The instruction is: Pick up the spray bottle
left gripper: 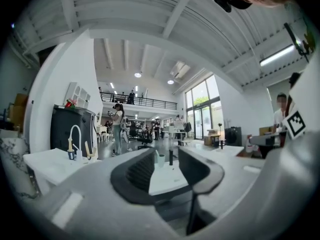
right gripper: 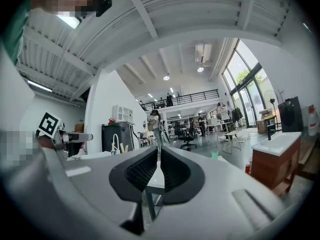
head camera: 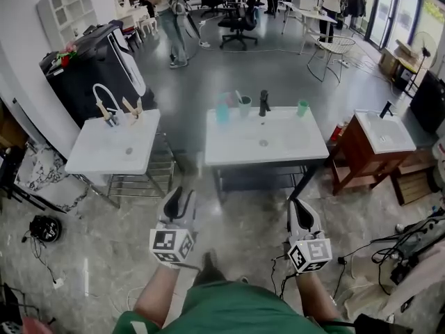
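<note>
The pale blue spray bottle (head camera: 222,109) stands at the back left of the white washbasin table (head camera: 278,148), beside a teal cup (head camera: 245,105) and a black tap (head camera: 264,103). Both grippers hang over the floor in front of that table, well short of it. My left gripper (head camera: 182,195) is open with nothing between its fingers; in the left gripper view its gap (left gripper: 166,159) frames the table top and the tap (left gripper: 170,157). My right gripper (head camera: 299,206) is shut and empty, its pads nearly touching in the right gripper view (right gripper: 159,156).
A green cup (head camera: 302,108) sits at the table's back right. A second white basin stand (head camera: 115,145) is on the left, a wooden basin cabinet (head camera: 368,152) on the right, a black cabinet (head camera: 94,68) behind. Cables lie on the floor at right. People stand far back.
</note>
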`<state>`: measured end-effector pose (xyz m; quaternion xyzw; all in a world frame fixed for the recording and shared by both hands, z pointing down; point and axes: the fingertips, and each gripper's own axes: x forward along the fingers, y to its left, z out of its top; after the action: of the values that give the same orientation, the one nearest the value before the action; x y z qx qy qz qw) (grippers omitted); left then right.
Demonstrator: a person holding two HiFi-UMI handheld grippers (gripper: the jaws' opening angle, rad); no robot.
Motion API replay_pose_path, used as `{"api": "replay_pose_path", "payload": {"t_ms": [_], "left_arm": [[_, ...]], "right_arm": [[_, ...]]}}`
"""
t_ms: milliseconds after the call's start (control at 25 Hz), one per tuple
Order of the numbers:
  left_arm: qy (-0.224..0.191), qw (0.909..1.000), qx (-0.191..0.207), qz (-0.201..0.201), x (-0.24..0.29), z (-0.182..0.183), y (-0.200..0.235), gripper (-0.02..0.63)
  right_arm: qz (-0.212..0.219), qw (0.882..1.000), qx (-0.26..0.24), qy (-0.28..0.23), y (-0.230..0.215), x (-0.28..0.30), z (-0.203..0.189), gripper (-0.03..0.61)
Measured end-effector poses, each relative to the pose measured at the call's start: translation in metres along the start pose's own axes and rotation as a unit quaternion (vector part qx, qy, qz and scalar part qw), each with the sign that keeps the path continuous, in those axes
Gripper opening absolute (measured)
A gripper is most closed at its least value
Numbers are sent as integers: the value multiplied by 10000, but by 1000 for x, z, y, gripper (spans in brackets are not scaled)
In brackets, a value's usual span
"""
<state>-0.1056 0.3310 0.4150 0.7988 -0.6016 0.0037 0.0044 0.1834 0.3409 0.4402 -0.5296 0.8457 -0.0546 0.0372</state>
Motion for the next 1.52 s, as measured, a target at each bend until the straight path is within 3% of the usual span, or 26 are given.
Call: {"api": "replay_pose_path", "payload": {"t_ms": [280,1000,1520], "left_arm": [[93,9999,-31,-88,43,-13,22,172],[78,9975,-506,-493,222,-26,168,172],[346,9935,-846,-678,282,-66,227,170]], "right_arm": [[-164,9993,330,-48,-20,43,-5,5],[-631,9970,199,389,-13,238,-10,5],[-819,9942,160,685,-4,307,-33,5]]}}
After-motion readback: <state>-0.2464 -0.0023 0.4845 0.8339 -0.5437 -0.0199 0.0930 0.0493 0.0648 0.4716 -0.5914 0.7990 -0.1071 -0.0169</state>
